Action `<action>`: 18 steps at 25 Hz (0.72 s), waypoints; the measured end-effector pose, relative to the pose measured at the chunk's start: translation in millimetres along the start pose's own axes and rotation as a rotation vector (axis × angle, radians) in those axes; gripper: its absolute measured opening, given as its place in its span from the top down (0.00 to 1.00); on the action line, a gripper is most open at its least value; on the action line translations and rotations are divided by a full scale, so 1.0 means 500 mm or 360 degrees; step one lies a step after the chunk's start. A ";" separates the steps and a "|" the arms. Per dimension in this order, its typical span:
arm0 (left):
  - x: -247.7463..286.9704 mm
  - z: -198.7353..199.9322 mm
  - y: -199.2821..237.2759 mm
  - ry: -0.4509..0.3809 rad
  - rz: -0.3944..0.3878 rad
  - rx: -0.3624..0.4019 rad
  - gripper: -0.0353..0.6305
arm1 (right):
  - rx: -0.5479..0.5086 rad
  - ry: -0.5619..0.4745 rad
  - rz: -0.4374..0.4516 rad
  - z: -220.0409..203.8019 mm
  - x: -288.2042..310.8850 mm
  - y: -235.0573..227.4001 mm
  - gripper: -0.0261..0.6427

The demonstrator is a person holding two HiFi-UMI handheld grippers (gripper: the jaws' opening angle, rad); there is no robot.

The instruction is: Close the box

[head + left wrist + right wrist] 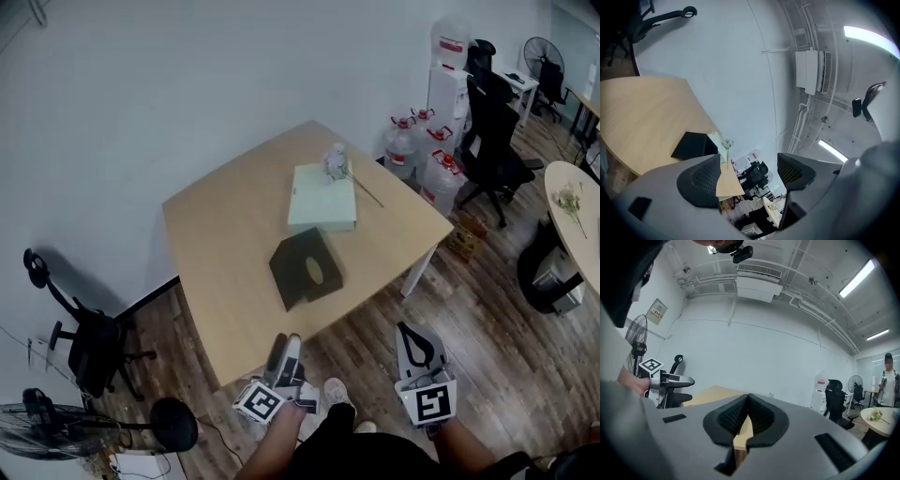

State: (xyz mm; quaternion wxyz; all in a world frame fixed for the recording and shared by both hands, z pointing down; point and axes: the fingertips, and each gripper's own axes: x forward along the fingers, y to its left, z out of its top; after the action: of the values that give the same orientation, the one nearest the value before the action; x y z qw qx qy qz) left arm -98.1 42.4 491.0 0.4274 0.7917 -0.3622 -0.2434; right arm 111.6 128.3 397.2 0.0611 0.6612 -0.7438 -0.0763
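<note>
**Two hand-held grippers short of the table, one open, one closed, both empty**

The room is an office with a plain white wall and a wood-plank floor. A rectangular table with a smooth, light wood-grain top stands out from the wall. A black office chair and a cluster of clear water bottles lie beyond its far right corner. A second chair stands at the left.

The black box, the task's object, is flat, matte and square. It rests on the tabletop near the front edge, well apart from both grippers. Its upper panel appears to be raised at an angle. A pale green box lies just behind it, with a small whitish flower-like item at its far edge.

The left gripper is held off the table's near edge. Its ribbed black pads stand wide apart with nothing between them. The right gripper is held over the floor. Its pad tips meet, and it grips nothing.
</note>
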 end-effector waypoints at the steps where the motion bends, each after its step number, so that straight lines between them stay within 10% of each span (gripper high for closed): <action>1: 0.011 0.004 0.016 -0.0012 0.0019 -0.0059 0.38 | 0.0000 0.0003 0.0013 -0.001 0.023 0.002 0.94; 18: 0.122 0.026 0.222 -0.0200 -0.0004 -0.1078 0.39 | -0.0101 0.0020 0.0249 0.022 0.353 0.076 0.94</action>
State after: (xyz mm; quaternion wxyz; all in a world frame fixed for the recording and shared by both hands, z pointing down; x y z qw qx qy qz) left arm -110.1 -52.9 574.4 0.6425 0.5888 -0.2856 -0.3987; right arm 51.5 -42.4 391.9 0.0926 0.5992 -0.7901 -0.0906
